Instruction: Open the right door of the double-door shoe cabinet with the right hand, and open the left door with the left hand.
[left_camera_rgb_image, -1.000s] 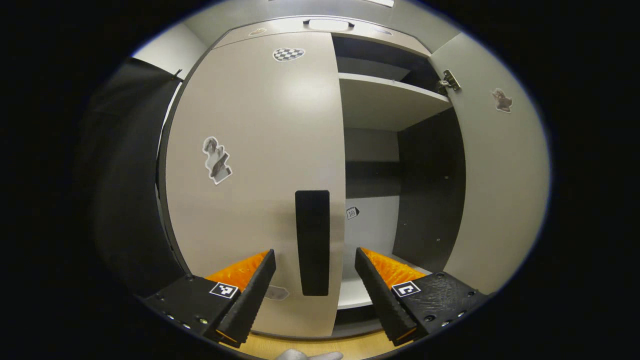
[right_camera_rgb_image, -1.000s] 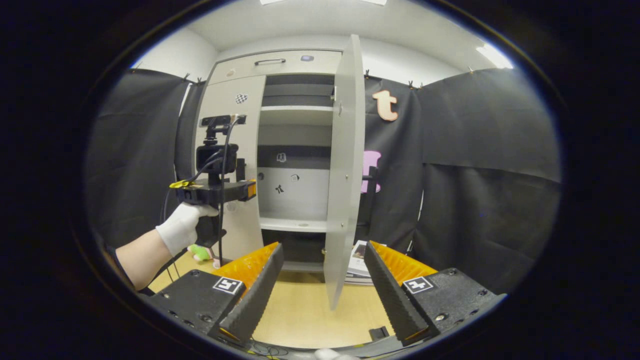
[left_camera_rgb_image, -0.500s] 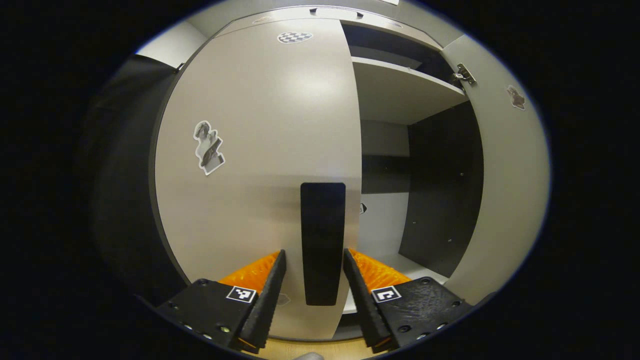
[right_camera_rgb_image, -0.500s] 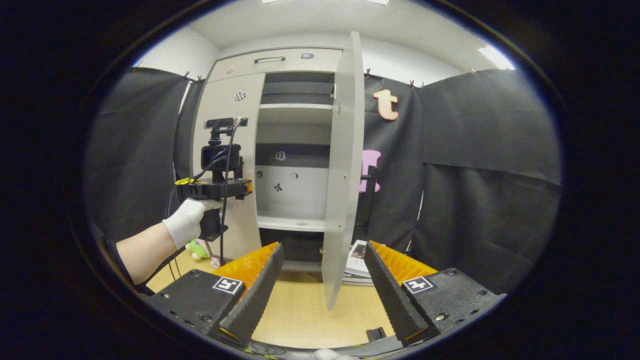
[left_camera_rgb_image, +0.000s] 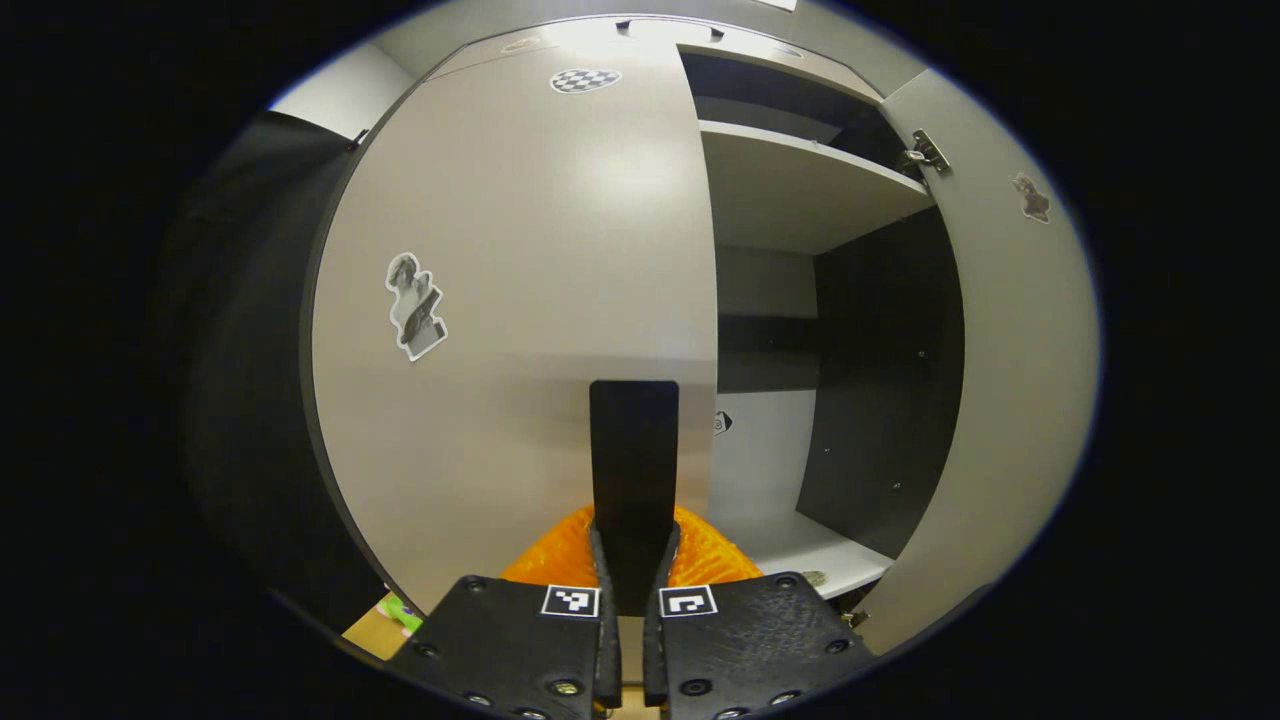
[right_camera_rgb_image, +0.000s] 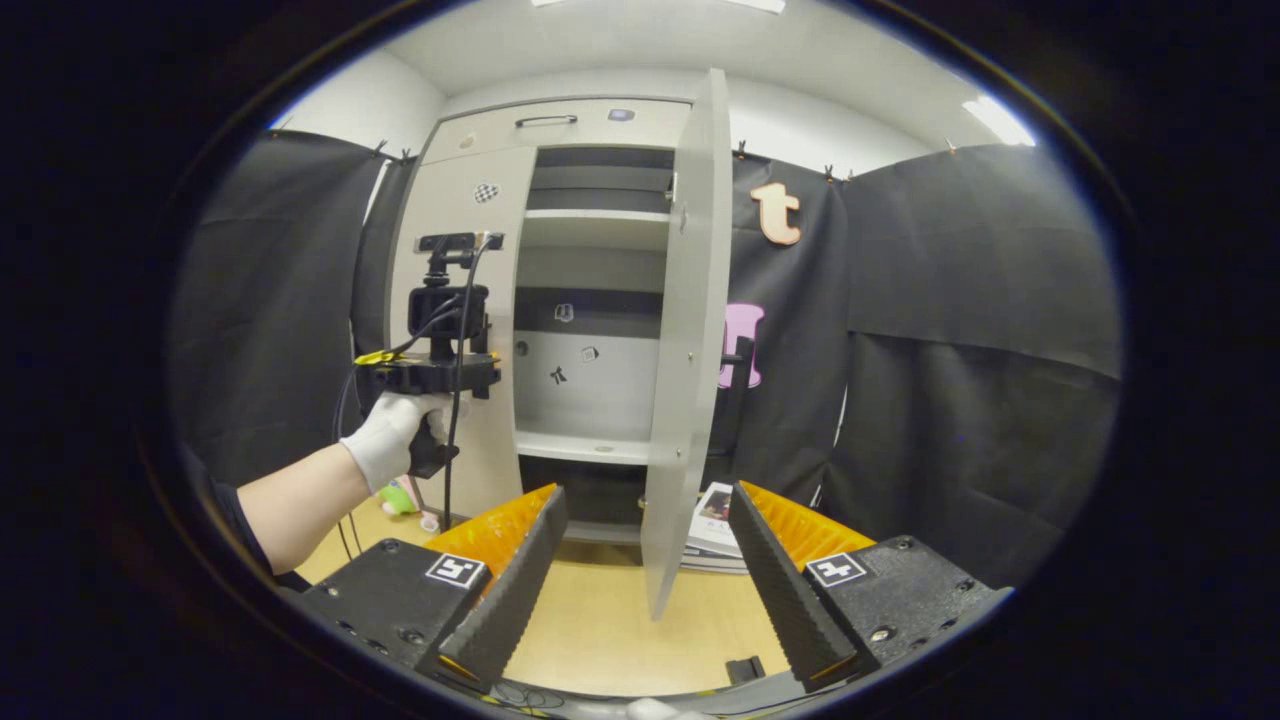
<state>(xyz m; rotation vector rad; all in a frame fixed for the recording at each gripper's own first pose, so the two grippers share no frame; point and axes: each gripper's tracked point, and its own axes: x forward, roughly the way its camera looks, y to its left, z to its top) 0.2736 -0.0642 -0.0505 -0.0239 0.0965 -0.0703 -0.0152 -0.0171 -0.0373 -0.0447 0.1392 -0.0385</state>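
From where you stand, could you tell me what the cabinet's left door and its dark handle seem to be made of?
The left door looks like laminated board with a smooth satin grey face: it is flat and uniform and carries a soft glare from the light. The handle, which the left gripper has its jaws closed on, is a flat matte black strip, plastic or coated metal; the look leaves that open.

Pale grey left door (left_camera_rgb_image: 520, 300) bears a black handle (left_camera_rgb_image: 633, 470) and checkered sticker (left_camera_rgb_image: 584, 80).
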